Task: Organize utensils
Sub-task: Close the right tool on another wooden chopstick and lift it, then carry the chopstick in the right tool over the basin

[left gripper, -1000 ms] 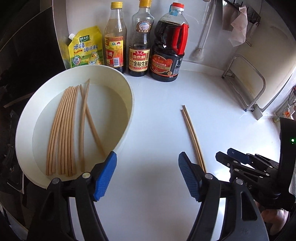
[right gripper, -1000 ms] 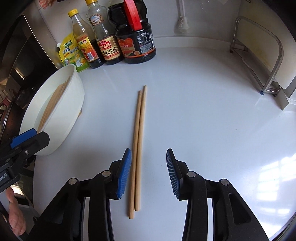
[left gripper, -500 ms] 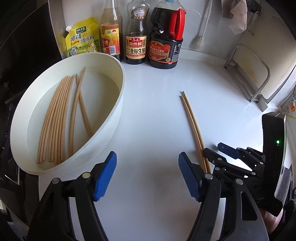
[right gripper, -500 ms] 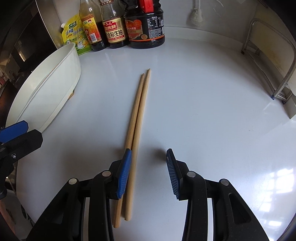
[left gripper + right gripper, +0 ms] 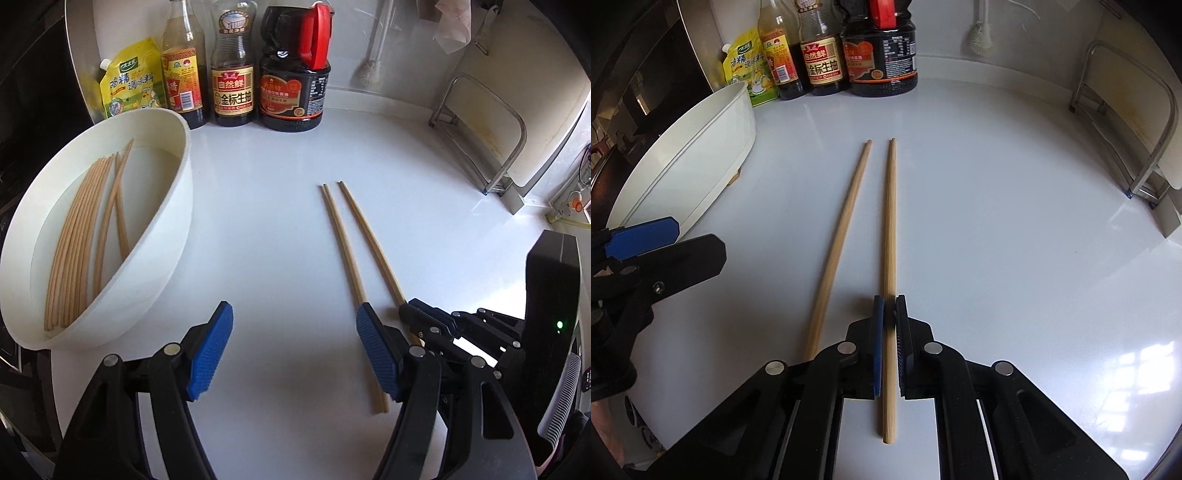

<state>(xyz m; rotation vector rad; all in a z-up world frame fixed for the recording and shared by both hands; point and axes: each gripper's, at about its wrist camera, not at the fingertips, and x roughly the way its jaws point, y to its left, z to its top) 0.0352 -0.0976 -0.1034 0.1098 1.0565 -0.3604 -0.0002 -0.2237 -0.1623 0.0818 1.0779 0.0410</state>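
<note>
Two wooden chopsticks lie on the white worktop [image 5: 997,184], near each other but apart, their far tips pointing toward the bottles at the back. The right-hand chopstick [image 5: 889,229] sits between the blue pads of the right gripper [image 5: 889,306], whose fingers have just been closing and now clamp it near its near end; the stub of that end sticks out behind the pads. The left-hand chopstick [image 5: 838,243] lies free on the worktop just beside it, angled slightly away.

The left gripper [image 5: 293,343] hangs above bare worktop to the left of the pair, its fingers wide apart with nothing between them; its right finger [image 5: 376,343] overlaps the free chopstick in the left wrist view.

Further left stands a white oval basin [image 5: 173,206] holding a bundle of chopsticks [image 5: 77,236] laid lengthwise. Behind it, against the wall, stand a yellow seasoning pouch [image 5: 133,81], two slim sauce bottles and a dark soy sauce jug [image 5: 293,92] with a red handle. A metal rack [image 5: 480,140] stands at the right edge.
</note>
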